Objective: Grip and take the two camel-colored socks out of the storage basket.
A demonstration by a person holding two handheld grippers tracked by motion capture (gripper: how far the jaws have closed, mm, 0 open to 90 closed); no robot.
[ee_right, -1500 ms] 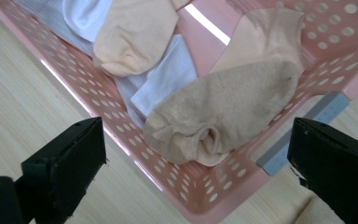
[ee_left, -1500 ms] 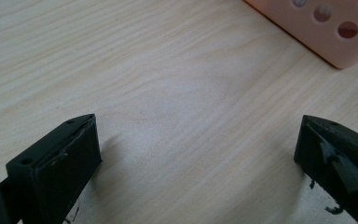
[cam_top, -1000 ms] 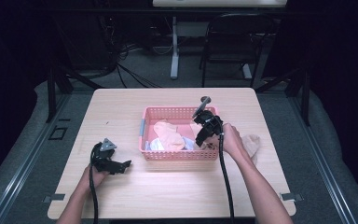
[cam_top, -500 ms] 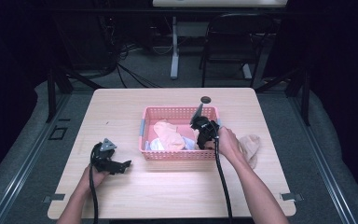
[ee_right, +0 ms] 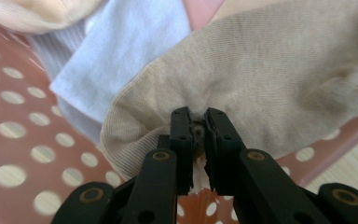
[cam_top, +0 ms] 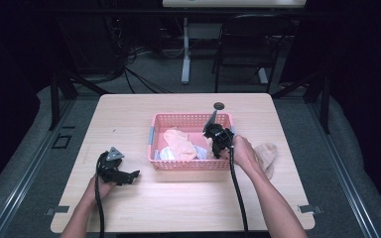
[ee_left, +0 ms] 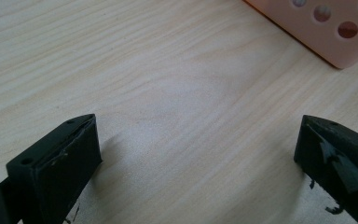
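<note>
My right gripper (ee_right: 196, 135) has just been closing, and it now pinches a fold of the beige sock (ee_right: 279, 84) between its jaws, inside the pink basket (cam_top: 191, 164) near its right end. The sock lies over the basket's wall, with a pale blue cloth (ee_right: 121, 51) touching it on one side and a peach garment (cam_top: 179, 144) farther along the basket. From the high view, my right gripper (cam_top: 217, 140) is dipped into the basket's right corner, and another beige sock (cam_top: 267, 154) rests on the counter (cam_top: 144, 198) just beside my right hand.

To do this lift well, I judge that I should keep the pinch firm and pull straight up first, so the fabric clears the basket wall before I carry it sideways. The bite is on a small gather of knit, which could slip if I jerk, so a slow, even rise suits it. I should watch that the blue cloth does not ride up with the sock; if it clings, a small shake should free it. The likely spot to set it down is beside the other sock.

My left gripper (cam_top: 118, 171) rests on the counter in front of the basket's left corner, its jaws wide apart with bare wood between them, ready to steady the basket if it shifts.
</note>
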